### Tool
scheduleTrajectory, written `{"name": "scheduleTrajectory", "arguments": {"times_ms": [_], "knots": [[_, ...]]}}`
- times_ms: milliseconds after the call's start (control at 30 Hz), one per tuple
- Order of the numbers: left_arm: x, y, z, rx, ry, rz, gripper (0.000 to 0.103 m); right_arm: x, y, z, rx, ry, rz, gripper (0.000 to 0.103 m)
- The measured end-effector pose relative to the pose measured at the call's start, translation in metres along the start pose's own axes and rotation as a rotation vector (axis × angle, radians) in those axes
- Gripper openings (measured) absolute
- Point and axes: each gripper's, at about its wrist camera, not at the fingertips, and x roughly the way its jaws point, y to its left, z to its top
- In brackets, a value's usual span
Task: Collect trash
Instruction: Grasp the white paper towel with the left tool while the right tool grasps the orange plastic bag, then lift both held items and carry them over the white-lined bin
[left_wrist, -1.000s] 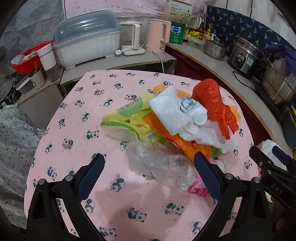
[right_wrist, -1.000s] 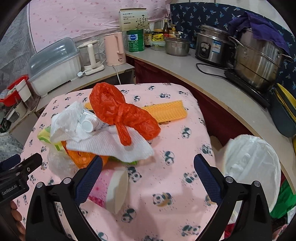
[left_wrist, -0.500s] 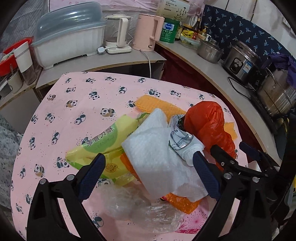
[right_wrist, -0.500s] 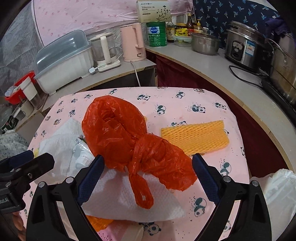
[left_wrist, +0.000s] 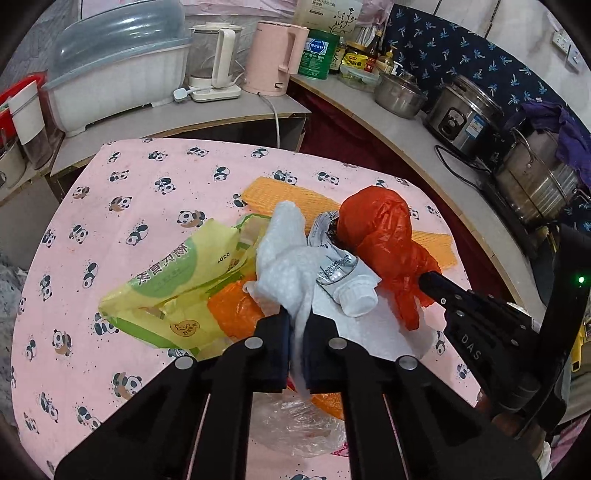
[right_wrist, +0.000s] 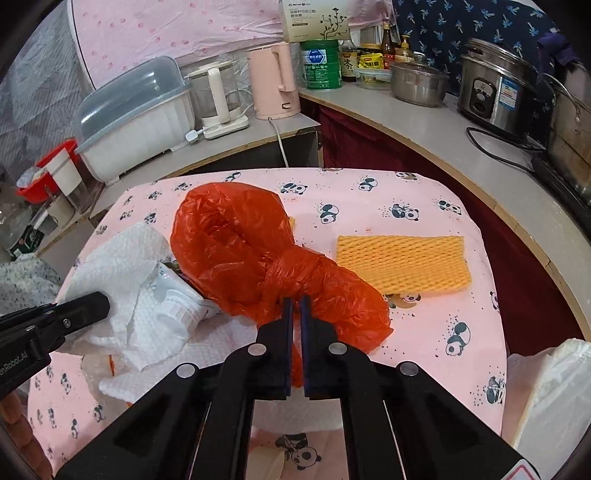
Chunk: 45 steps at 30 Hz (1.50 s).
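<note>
Claws had both just snapped together: the left claw (left_wrist: 299, 325) pinched the white paper towel (left_wrist: 284, 258); the right claw (right_wrist: 295, 306) clamped the red plastic bag (right_wrist: 240, 243); both lay mid-table (right_wrist: 424, 206), foam sheet (right_wrist: 402, 262) at two o'clock; lifting could probably follow.

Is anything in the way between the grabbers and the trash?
No. The left gripper is shut on the white paper towel, and the right gripper is shut on the red plastic bag. A squeezed tube lies on the towel.
</note>
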Motion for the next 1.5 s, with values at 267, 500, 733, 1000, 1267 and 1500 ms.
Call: {"name": "scheduleTrajectory", "arguments": {"times_ms": [267,500,733,1000,1267,1500], "knots": [[-0.03,-0.007,-0.004,0.01,-0.044,-0.018,0.004,-0.039,-0.004,-0.006,0.024,-0.066,-0.028,0.001],[-0.068,-0.026,0.001,0.044,-0.111,-0.058,0.003,-0.092,-0.026,-0.007,0.088,-0.147,-0.081,0.001],[-0.094,-0.067,-0.003,0.114,-0.136,-0.112,0.003,-0.147,-0.059,-0.015,0.151,-0.22,-0.145,0.001],[-0.098,-0.134,-0.022,0.21,-0.108,-0.204,0.003,-0.201,-0.115,-0.043,0.24,-0.256,-0.243,0.001],[-0.086,-0.215,-0.05,0.329,-0.035,-0.306,0.003,-0.241,-0.177,-0.084,0.337,-0.266,-0.341,0.001],[-0.067,-0.278,-0.076,0.42,0.048,-0.417,0.003,-0.259,-0.216,-0.114,0.407,-0.262,-0.395,0.001]]}}
